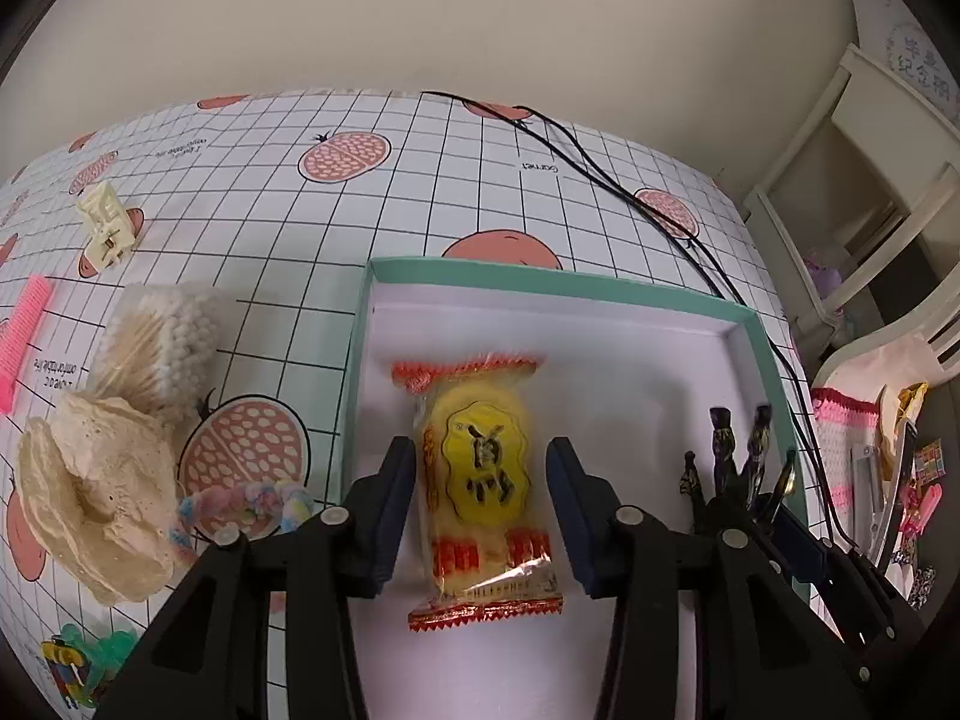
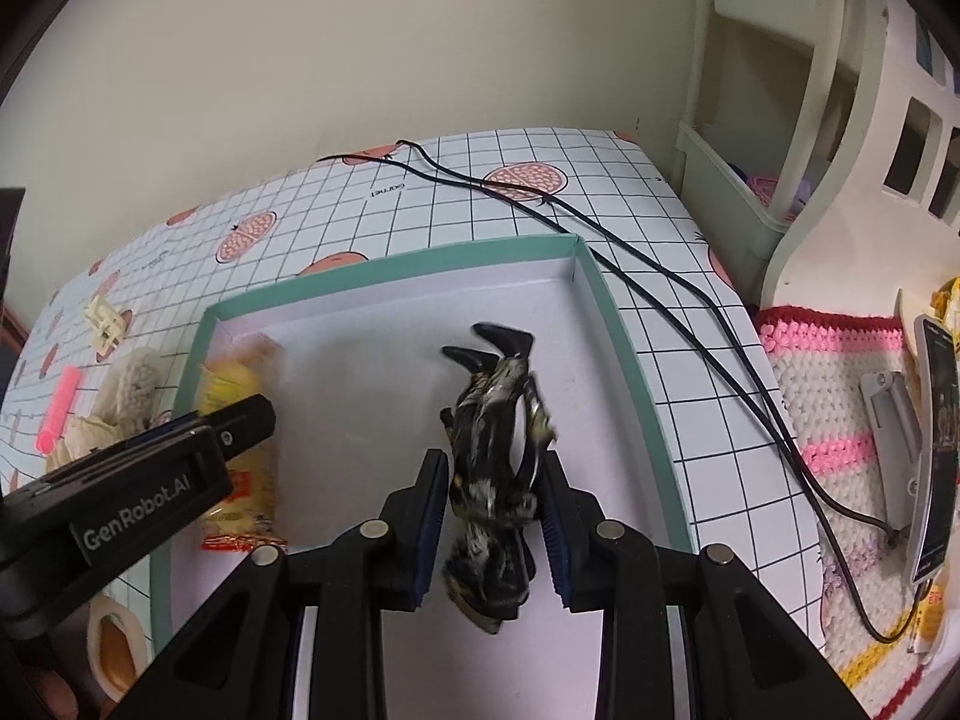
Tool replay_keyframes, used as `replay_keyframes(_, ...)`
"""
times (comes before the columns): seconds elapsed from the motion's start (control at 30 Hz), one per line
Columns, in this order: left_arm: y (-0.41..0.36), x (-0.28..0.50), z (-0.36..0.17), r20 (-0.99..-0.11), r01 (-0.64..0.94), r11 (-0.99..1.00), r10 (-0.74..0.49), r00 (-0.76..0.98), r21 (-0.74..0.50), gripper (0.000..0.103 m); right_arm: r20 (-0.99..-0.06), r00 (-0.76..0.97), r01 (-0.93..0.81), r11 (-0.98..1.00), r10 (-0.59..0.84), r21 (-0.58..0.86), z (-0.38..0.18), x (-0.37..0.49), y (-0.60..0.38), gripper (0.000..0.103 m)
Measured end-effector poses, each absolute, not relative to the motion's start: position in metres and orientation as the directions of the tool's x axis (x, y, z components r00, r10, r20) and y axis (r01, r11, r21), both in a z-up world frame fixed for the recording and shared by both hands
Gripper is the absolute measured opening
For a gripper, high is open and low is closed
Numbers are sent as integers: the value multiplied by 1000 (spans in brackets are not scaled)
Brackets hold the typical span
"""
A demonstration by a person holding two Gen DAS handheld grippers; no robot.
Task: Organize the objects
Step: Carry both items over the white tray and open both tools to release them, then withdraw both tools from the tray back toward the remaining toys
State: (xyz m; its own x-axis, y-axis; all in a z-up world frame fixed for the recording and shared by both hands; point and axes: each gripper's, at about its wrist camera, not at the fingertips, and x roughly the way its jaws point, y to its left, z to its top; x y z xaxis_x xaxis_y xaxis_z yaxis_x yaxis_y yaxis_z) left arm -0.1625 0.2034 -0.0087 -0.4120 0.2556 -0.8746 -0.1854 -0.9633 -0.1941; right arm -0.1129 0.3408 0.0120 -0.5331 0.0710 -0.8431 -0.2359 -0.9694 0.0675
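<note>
A shallow white tray with a teal rim (image 1: 540, 279) (image 2: 384, 264) lies on the grid-patterned tablecloth. A yellow snack packet with red ends (image 1: 480, 480) (image 2: 240, 420) lies flat on its left side. My left gripper (image 1: 480, 480) (image 2: 180, 456) is open, one finger either side of the packet. My right gripper (image 2: 495, 480) (image 1: 798, 540) is shut on a dark mottled claw hair clip (image 2: 498, 450) (image 1: 732, 462) just above the tray's right side, the clip's prongs pointing away from me.
Left of the tray lie a cream hair claw (image 1: 107, 222), a pink comb (image 1: 24, 342), a bag of cotton swabs (image 1: 162, 336), a cream puff (image 1: 90, 492) and a pastel fuzzy tie (image 1: 252, 498). Black cables (image 2: 660, 288) run past the tray's right. A crocheted mat (image 2: 840, 420) lies further right.
</note>
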Motion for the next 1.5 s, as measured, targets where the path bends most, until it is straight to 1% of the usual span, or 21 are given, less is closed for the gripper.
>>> replay_keyframes(0.37, 191, -152, 16, -854, -190, -961, 266, -447, -200, 47, -825, -560, -250, -965, 78, 78, 29, -103, 340, 37)
replay_keyframes(0.43, 186, -149, 22, -848, -191, -961, 268, -457, -201, 51, -823, -563, -248, -966, 78, 78, 32, -99, 337, 37)
replay_keyframes(0.47, 182, -146, 25, -846, -188, -961, 268, -462, -201, 59, -822, -564, -246, -966, 78, 76, 34, -97, 335, 37)
replay_keyframes(0.5, 178, -144, 28, -843, -183, -962, 267, -468, -202, 61, -821, -565, -244, -967, 81, 73, 36, -95, 333, 37)
replay_keyframes(0.6, 167, -136, 34, -839, -171, -964, 261, -478, -203, 61, -817, -571, -241, -968, 77, 77, 42, -89, 327, 38)
replay_keyframes(0.63, 164, -134, 35, -840, -170, -965, 259, -478, -201, 61, -816, -574, -240, -967, 74, 81, 44, -87, 326, 40)
replay_keyframes(0.67, 162, -131, 36, -840, -168, -965, 256, -478, -199, 61, -815, -576, -238, -968, 71, 84, 47, -85, 324, 45)
replay_keyframes(0.7, 158, -129, 38, -840, -165, -966, 255, -479, -198, 63, -814, -576, -237, -968, 71, 83, 48, -83, 322, 49)
replay_keyframes(0.73, 155, -127, 39, -840, -163, -966, 254, -480, -200, 65, -815, -575, -237, -968, 74, 79, 49, -81, 320, 51)
replay_keyframes(0.77, 151, -124, 40, -838, -157, -966, 256, -481, -205, 75, -820, -567, -242, -968, 85, 67, 50, -80, 317, 56)
replay_keyframes(0.8, 147, -121, 41, -836, -153, -966, 258, -485, -210, 81, -824, -559, -248, -967, 93, 59, 49, -78, 316, 61)
replay_keyframes(0.93, 135, -110, 44, -831, -142, -974, 226, -509, -178, 84, -839, -535, -248, -968, 95, 48, 47, -69, 309, 67)
replay_keyframes(1.07, 122, -102, 42, -831, -127, -972, 236, -504, -198, 85, -847, -524, -241, -970, 94, 41, 44, -61, 302, 75)
replay_keyframes(1.17, 114, -97, 40, -831, -119, -968, 251, -497, -221, 97, -852, -516, -234, -972, 92, 37, 41, -58, 297, 81)
replay_keyframes(1.33, 109, -88, 45, -817, -124, -961, 277, -506, -249, 98, -858, -504, -235, -972, 100, 25, 39, -54, 292, 90)
replay_keyframes(1.4, 108, -84, 48, -810, -124, -960, 277, -517, -249, 98, -859, -502, -239, -971, 96, 31, 38, -53, 293, 97)
replay_keyframes(1.5, 106, -81, 48, -810, -132, -961, 277, -517, -245, 98, -861, -499, -252, -967, 98, 36, 38, -51, 294, 101)
